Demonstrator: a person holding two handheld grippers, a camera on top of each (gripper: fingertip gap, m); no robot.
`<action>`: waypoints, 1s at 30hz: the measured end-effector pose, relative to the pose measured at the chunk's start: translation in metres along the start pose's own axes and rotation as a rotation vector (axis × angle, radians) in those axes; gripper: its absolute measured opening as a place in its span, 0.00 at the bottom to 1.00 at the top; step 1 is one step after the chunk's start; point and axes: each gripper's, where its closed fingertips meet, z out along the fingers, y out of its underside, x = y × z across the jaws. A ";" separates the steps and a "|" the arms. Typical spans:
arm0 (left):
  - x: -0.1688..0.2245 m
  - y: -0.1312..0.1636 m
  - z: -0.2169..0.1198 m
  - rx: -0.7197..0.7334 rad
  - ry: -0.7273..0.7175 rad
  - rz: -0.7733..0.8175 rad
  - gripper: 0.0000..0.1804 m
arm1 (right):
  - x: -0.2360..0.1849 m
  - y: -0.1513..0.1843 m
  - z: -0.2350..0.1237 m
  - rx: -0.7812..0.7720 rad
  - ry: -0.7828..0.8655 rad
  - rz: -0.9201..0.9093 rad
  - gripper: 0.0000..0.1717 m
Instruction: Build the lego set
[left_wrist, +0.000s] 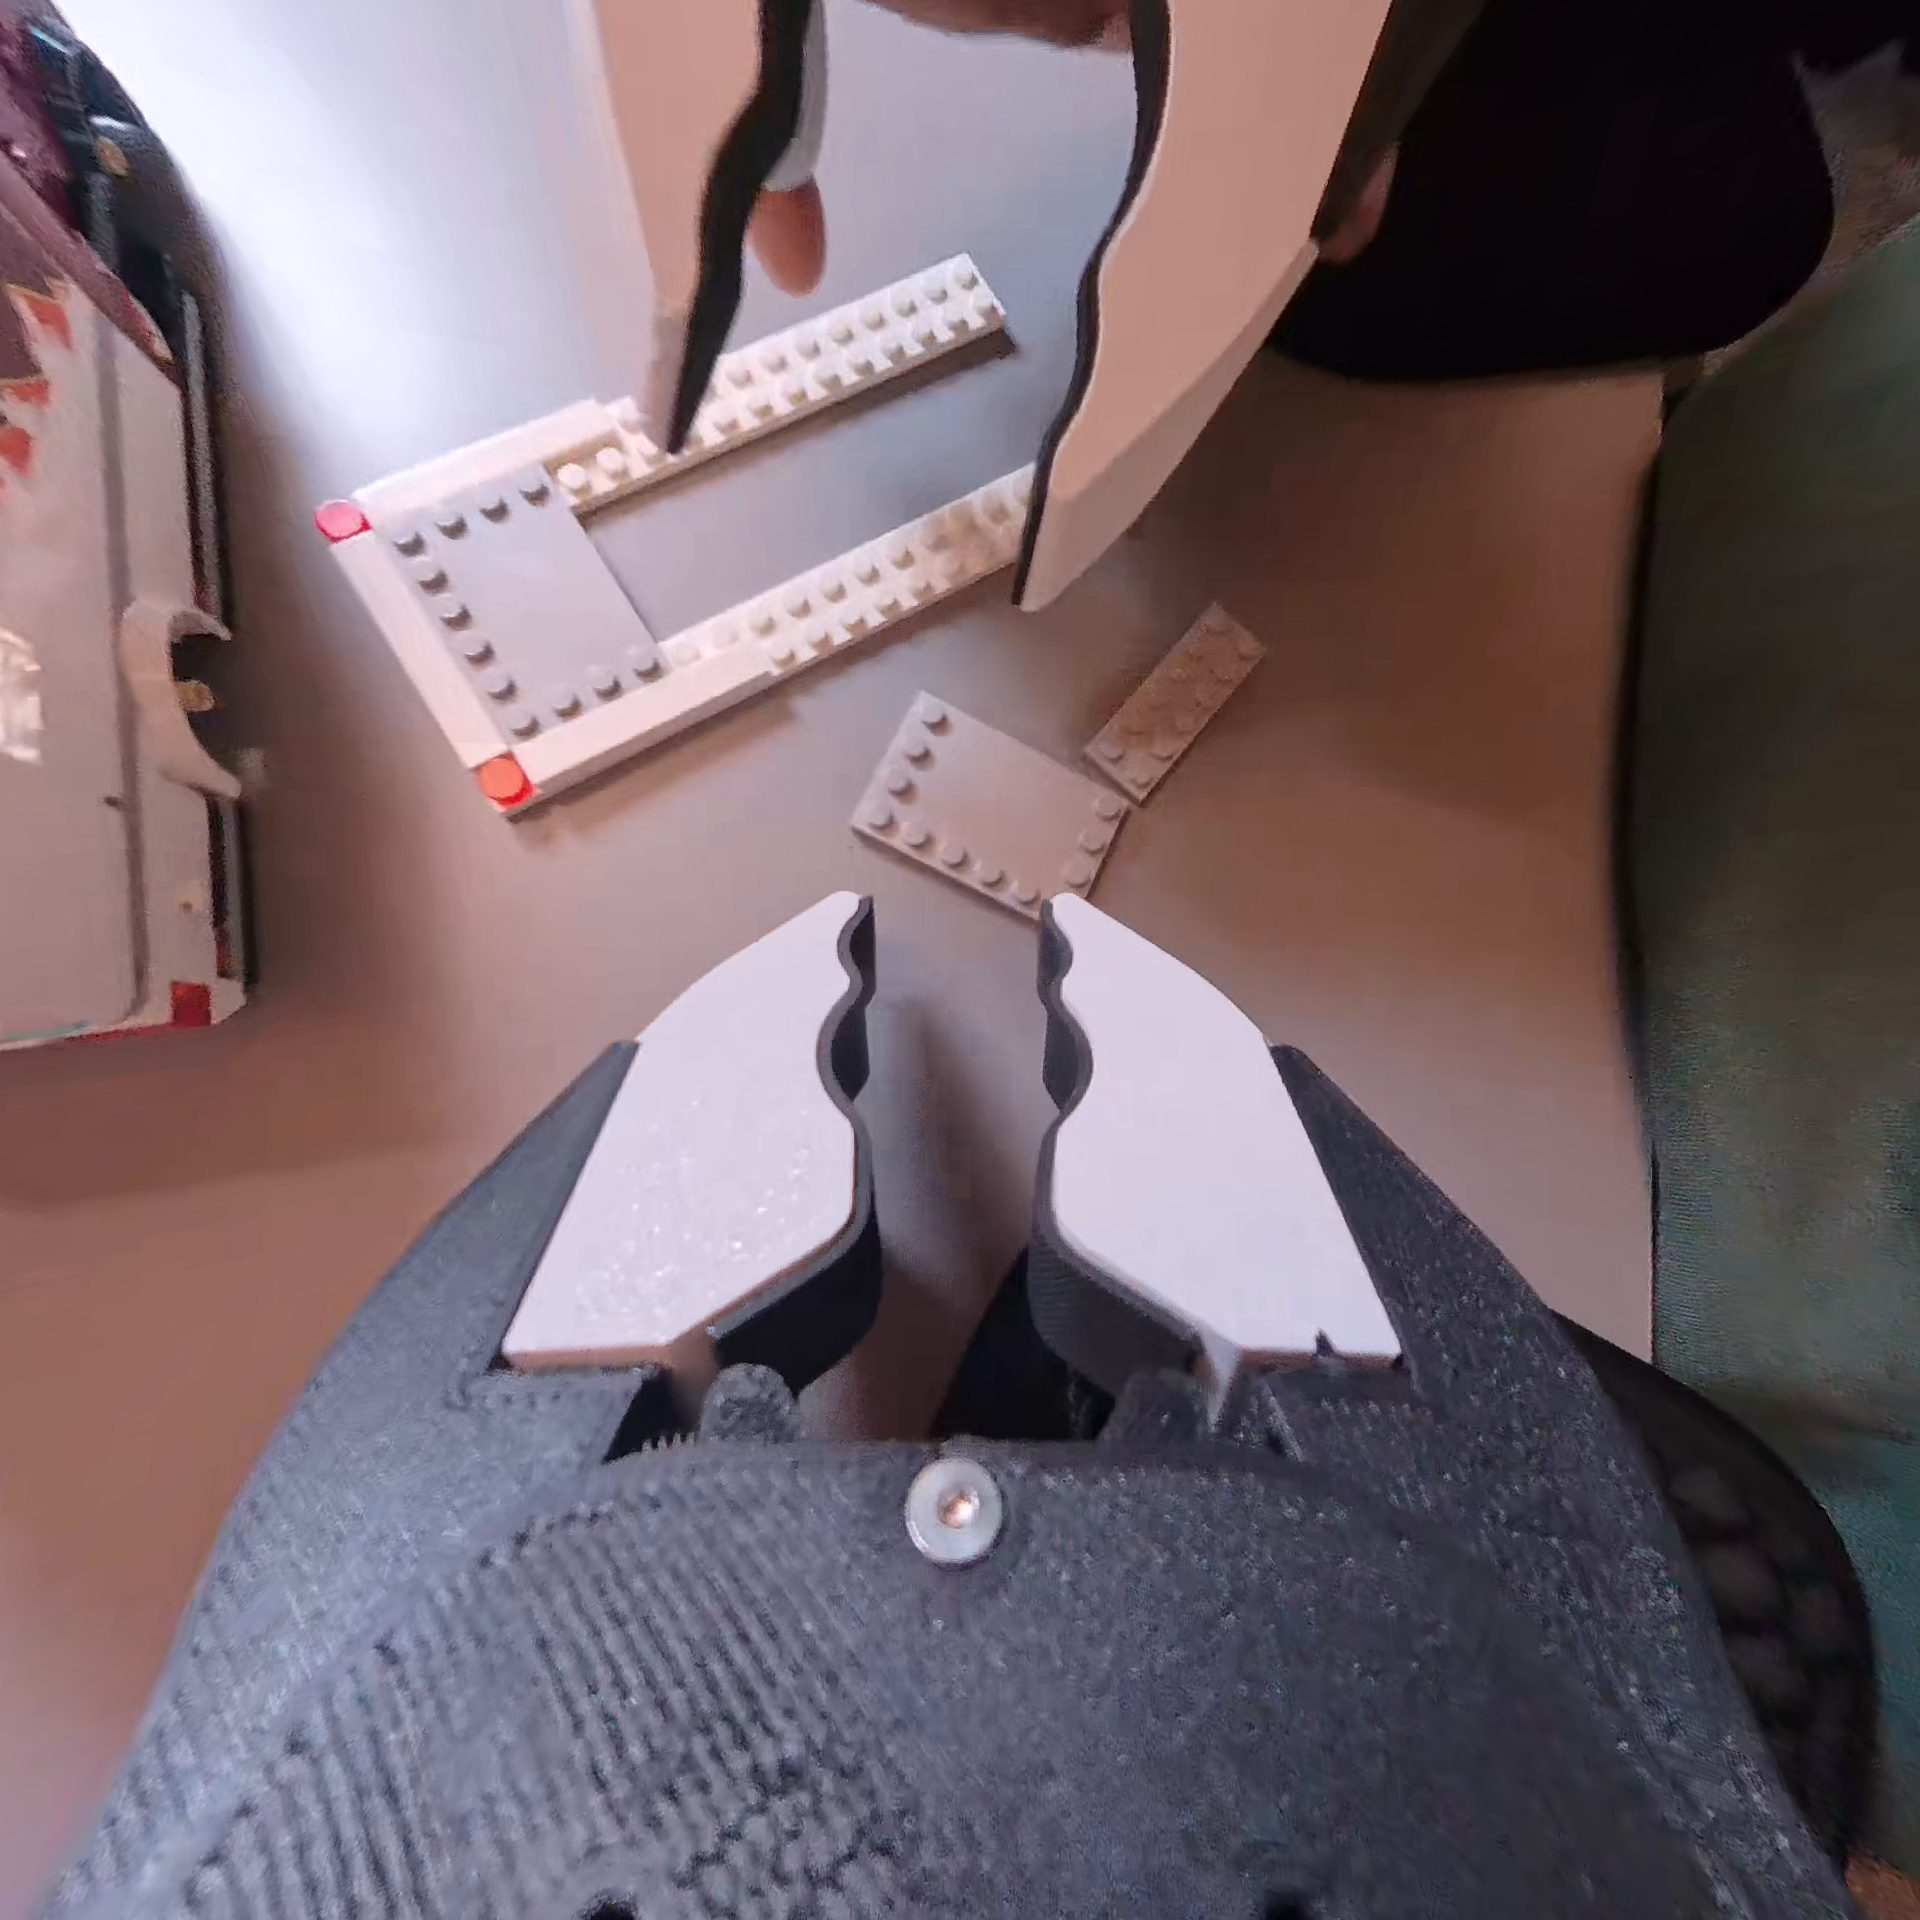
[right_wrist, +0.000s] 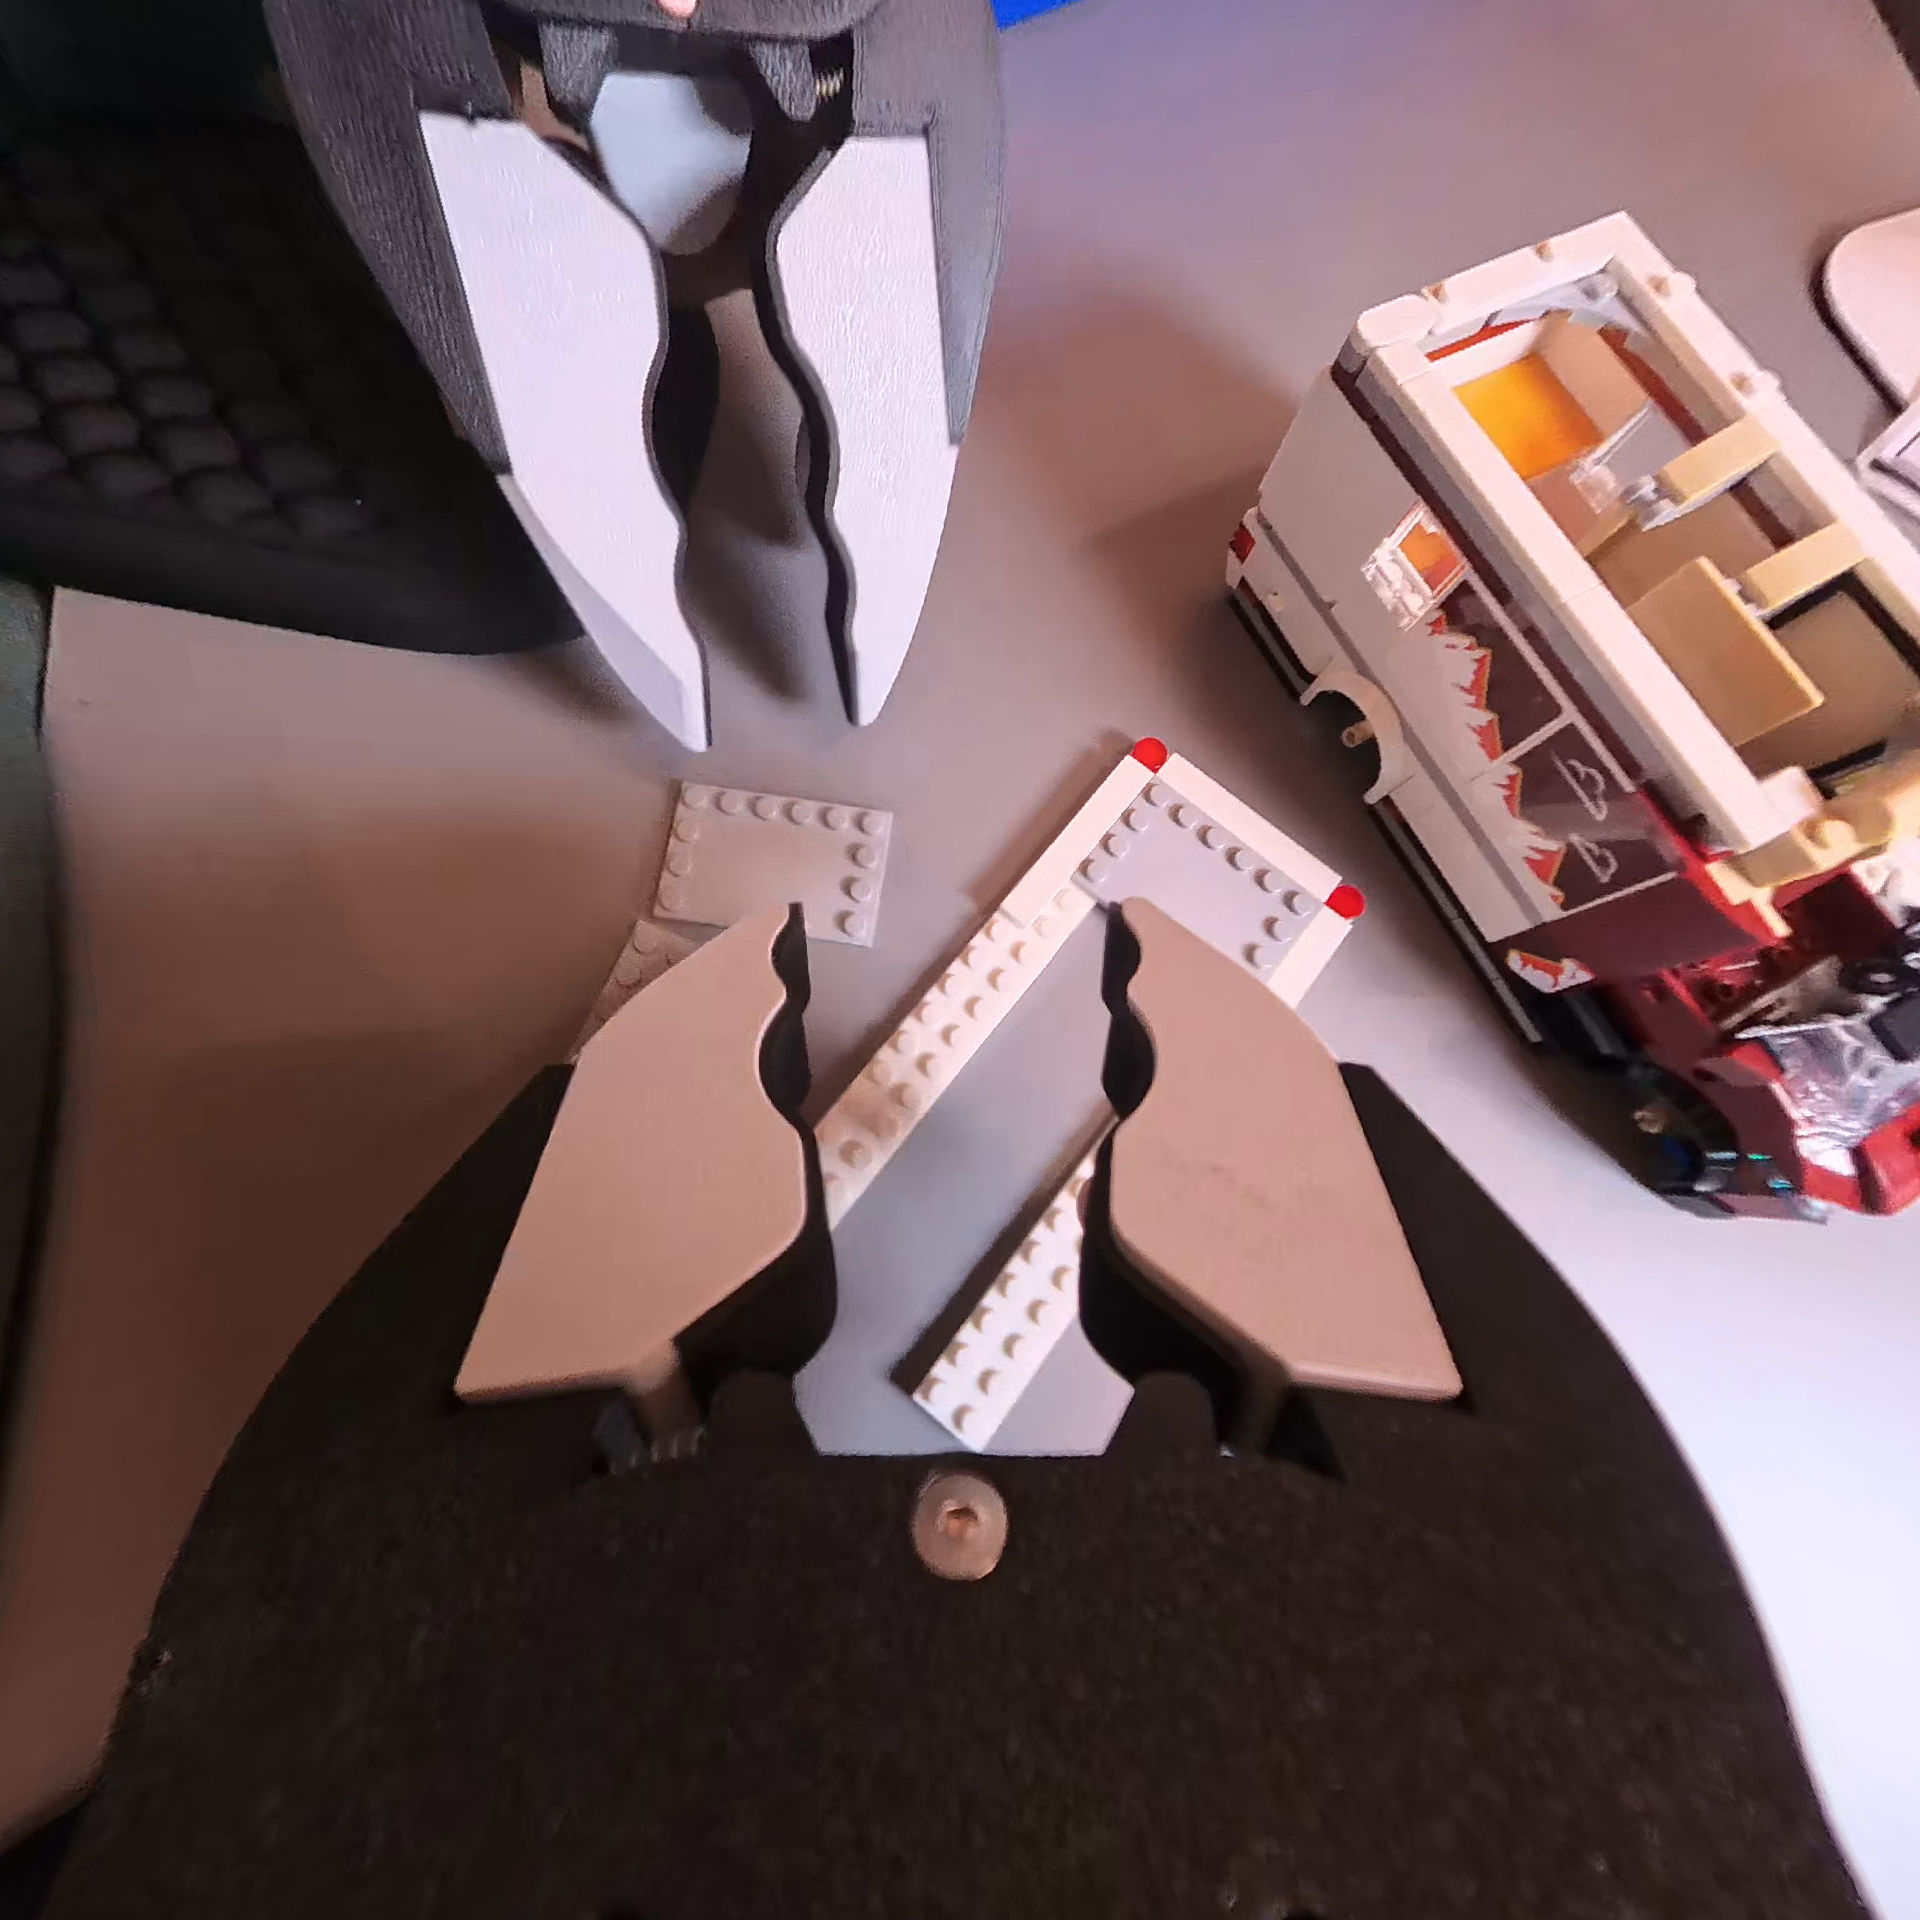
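Left wrist view: the left tool (left_wrist: 956, 909) hangs above the grey tabletop (left_wrist: 364, 1039) with its two fingers apart and nothing between them. Just beyond its tips lies a loose grey plate (left_wrist: 987, 805) with studs along its edges, flat on the tabletop, and a tan studded plate (left_wrist: 1179, 701) rests at its far corner; whether the two touch I cannot tell. Farther off sits a U-shaped brick frame (left_wrist: 665, 540): two long white studded strips joined at one end by a grey plate bordered in white, with a small red round stud at each outer corner. The right tool (left_wrist: 852, 525) reaches down from the top of the picture, spread wide and gripping nothing, one tip over the far white strip and the other over the end of the near strip; whether the tips touch the bricks I cannot tell. At the left edge stands a brick-built van (left_wrist: 104, 644) in white and dark red.

Right wrist view: the right tool (right_wrist: 956, 914) is released, its fingers straddling the frame (right_wrist: 935, 1049), whose two arms run back between them. The loose grey plate (right_wrist: 774, 868) lies to the left, the left tool (right_wrist: 779, 732) hovers above it, and the van (right_wrist: 1579, 707) stands at right.
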 end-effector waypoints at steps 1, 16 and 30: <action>-0.002 -0.001 -0.003 0.018 0.004 -0.010 0.17 | -0.005 0.000 0.002 -0.015 -0.021 0.019 0.31; -0.012 0.003 -0.018 0.133 0.023 -0.089 0.17 | -0.049 -0.003 0.037 -0.239 -0.156 -0.211 0.28; 0.006 -0.059 -0.037 0.531 0.466 -0.539 0.03 | -0.026 -0.058 -0.008 -0.035 -0.013 -0.637 0.32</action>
